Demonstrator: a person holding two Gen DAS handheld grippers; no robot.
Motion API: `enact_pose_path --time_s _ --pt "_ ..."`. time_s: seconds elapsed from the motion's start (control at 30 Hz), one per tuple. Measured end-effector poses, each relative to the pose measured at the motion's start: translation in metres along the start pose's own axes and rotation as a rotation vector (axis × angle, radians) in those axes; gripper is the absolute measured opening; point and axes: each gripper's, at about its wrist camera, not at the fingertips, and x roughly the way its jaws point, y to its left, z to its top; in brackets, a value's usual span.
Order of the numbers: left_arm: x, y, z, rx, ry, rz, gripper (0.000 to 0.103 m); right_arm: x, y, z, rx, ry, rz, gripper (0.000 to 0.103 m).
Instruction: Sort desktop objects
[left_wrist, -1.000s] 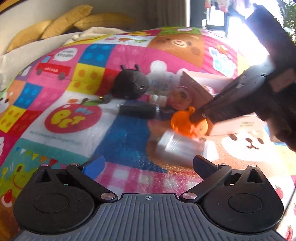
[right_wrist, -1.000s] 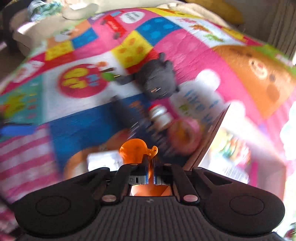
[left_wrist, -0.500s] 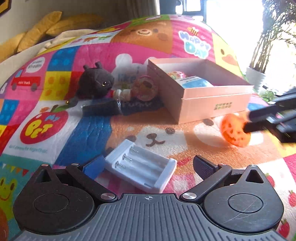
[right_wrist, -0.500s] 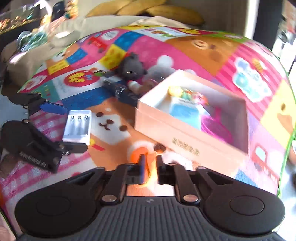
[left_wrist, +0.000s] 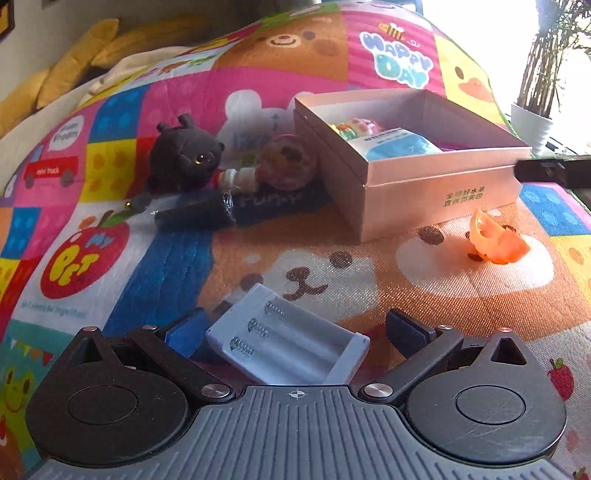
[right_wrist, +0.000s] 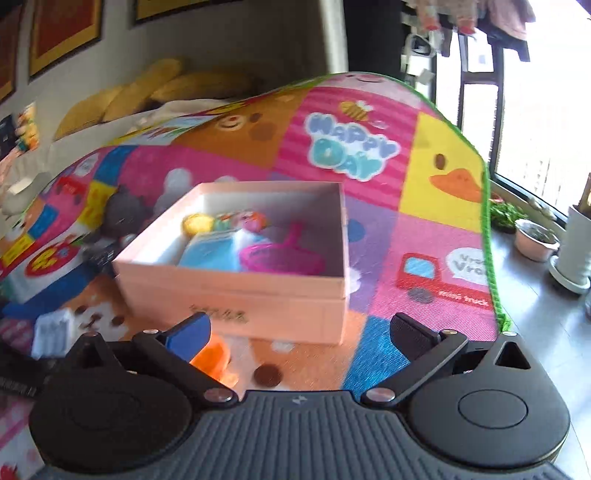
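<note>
Yellow cushions (right_wrist: 155, 88), potted plants (right_wrist: 535, 240) (blurred, perhaps succulents), framed pictures (right_wrist: 64, 33).

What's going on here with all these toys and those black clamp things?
A person is sorting small objects on a colourful play mat with a handheld gripper in each hand. The right gripper is opening with nothing between its fingers; an orange pumpkin toy lies on the mat in front of the pink box, not inside it. The left gripper is open around a white battery holder, without gripping it. A black plush and other items wait beside the box.
</note>
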Motion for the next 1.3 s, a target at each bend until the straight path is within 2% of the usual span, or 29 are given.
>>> enact_pose_path --time_s 0.07,0.17,0.23,0.33,0.4,0.47,0.5,0.57,0.6,0.67,0.73,0.77,0.83,0.87,1.0,1.03,1.13,1.2,1.3 --pt "-0.001 0.001 -0.001 -0.002 0.0 -0.005 0.103 0.024 -0.009 0.013 0.09 0.017 -0.068 0.103" --pt "-0.004 0.004 -0.004 0.004 -0.003 -0.019 0.103 0.05 -0.019 0.032 0.149 0.093 0.049 0.103" --pt "-0.004 0.007 -0.008 -0.009 -0.009 -0.031 0.103 0.06 -0.017 0.043 0.118 0.114 0.099 0.103" --pt "-0.004 0.012 -0.015 -0.052 -0.02 -0.06 0.103 0.062 -0.011 0.051 0.072 0.092 0.13 0.095" --pt "-0.006 0.014 -0.019 -0.063 -0.034 -0.069 0.103 0.063 -0.007 0.054 0.058 0.096 0.15 0.096" --pt "-0.009 0.014 -0.02 -0.059 -0.039 -0.074 0.103 0.057 -0.009 0.058 0.049 0.061 0.178 0.096" --pt "-0.009 0.014 -0.02 -0.058 -0.041 -0.076 0.103 0.054 -0.011 0.061 0.054 0.032 0.174 0.096" --pt "-0.009 0.015 -0.02 -0.056 -0.041 -0.077 0.103 0.058 -0.016 0.072 0.064 0.002 0.112 0.096" --pt "-0.009 0.015 -0.02 -0.054 -0.042 -0.079 0.103 0.065 -0.019 0.077 0.076 0.014 0.089 0.096" --pt "-0.01 0.016 -0.02 -0.058 -0.044 -0.085 0.103 0.087 -0.026 0.086 0.119 0.096 0.082 0.095" --pt "-0.01 0.018 -0.02 -0.066 -0.047 -0.093 0.103 0.11 -0.026 0.091 0.152 0.194 0.15 0.09" --pt "-0.01 0.019 -0.02 -0.067 -0.048 -0.095 0.103 0.117 -0.023 0.092 0.162 0.217 0.163 0.092" --pt "-0.01 0.018 -0.02 -0.067 -0.048 -0.095 0.103 0.12 -0.009 0.094 0.139 0.197 0.129 0.092" --pt "-0.01 0.018 -0.019 -0.065 -0.048 -0.094 0.103 0.12 -0.001 0.095 0.118 0.178 0.139 0.092" --pt "-0.009 0.018 -0.02 -0.067 -0.048 -0.094 0.103 0.12 0.017 0.096 0.065 0.146 0.26 0.09" --pt "-0.01 0.018 -0.02 -0.069 -0.05 -0.095 0.103 0.116 0.02 0.096 0.055 0.133 0.267 0.09" --pt "-0.01 0.02 -0.021 -0.078 -0.055 -0.098 0.103 0.087 0.023 0.087 0.025 0.023 0.203 0.09" --pt "-0.01 0.02 -0.02 -0.083 -0.054 -0.099 0.103 0.057 0.021 0.073 -0.009 -0.053 0.183 0.094" --pt "-0.006 0.017 -0.016 -0.067 -0.042 -0.085 0.103 0.023 0.015 0.043 -0.044 -0.063 0.219 0.098"
